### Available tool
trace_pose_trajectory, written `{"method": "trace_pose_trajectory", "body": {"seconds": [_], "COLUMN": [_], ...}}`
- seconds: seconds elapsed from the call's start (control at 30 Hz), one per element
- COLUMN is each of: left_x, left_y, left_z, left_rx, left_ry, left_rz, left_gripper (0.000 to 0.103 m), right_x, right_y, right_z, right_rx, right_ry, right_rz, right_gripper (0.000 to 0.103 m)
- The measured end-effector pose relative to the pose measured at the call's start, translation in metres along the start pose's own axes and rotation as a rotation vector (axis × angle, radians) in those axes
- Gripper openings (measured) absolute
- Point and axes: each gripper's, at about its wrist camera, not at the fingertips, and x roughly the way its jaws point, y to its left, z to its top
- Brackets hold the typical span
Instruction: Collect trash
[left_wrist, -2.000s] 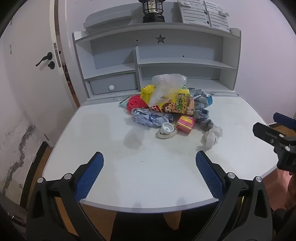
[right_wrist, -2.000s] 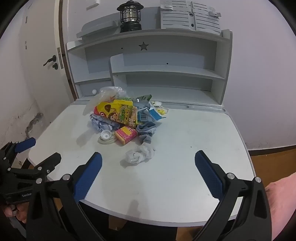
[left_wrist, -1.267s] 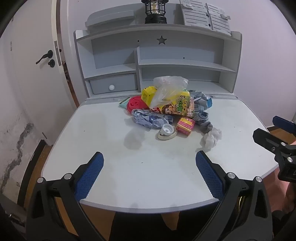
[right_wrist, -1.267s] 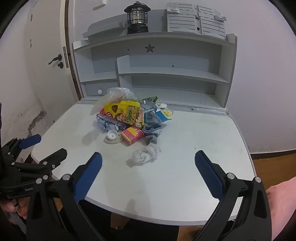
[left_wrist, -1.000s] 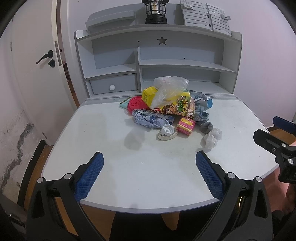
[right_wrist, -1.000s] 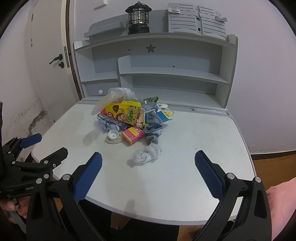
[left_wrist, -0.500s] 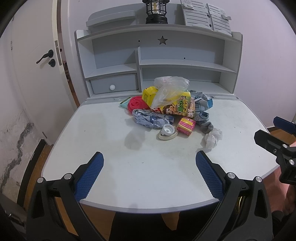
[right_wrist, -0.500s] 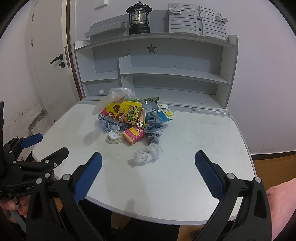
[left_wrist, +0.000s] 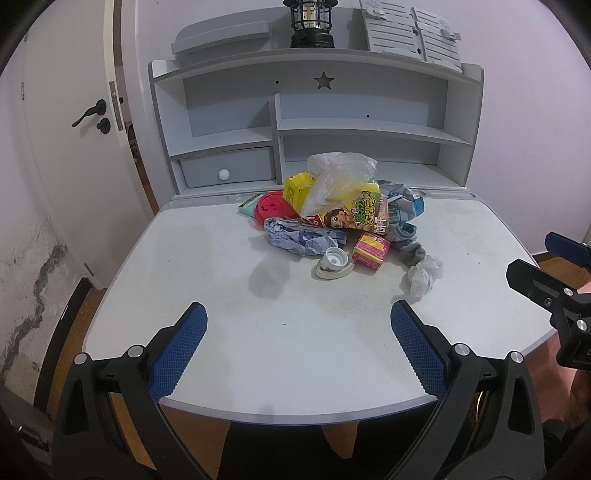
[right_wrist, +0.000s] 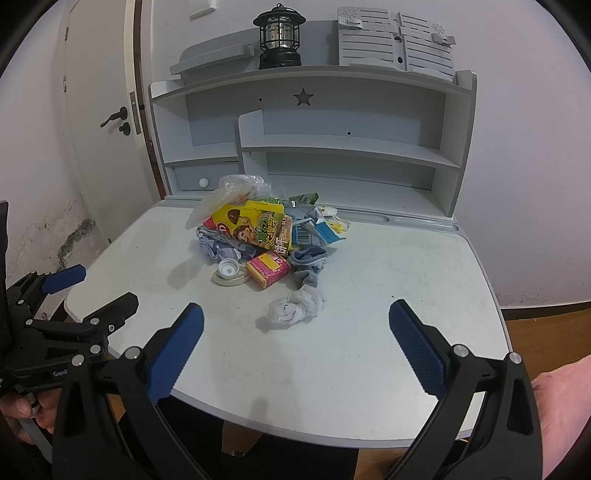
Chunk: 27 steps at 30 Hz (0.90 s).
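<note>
Both your left gripper (left_wrist: 298, 325) and right gripper (right_wrist: 295, 323) hang wide apart and empty at the near edge of the desk (right_wrist: 406, 288). The crumpled white tissue (right_wrist: 295, 305), just ahead of your right claw and nearest of the trash pile (right_wrist: 258, 236), looks featherlight and soft. Pinch its bulging middle, since thin edges would likely tear or slip.

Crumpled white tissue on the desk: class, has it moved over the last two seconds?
No. The crumpled white tissue lies where it lay, just in front of the grey sock, apart from both open tools.
</note>
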Motion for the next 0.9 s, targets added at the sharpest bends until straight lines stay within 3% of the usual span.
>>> {"method": "trace_pose_trajectory", "body": {"seconds": [0.9], "left_x": [0.0028], "left_y": [-0.0007], "left_z": [-0.0021], "left_rx": [0.003], "left_ry": [0.007], "left_rz": [-0.003], "left_gripper": [0.097], "right_x": [-0.0009], "right_y": [0.0004], "right_z": [0.001], "right_rx": [-0.002], "right_ry": [0.005], "right_rz": [-0.001], "right_gripper": [0.097]}}
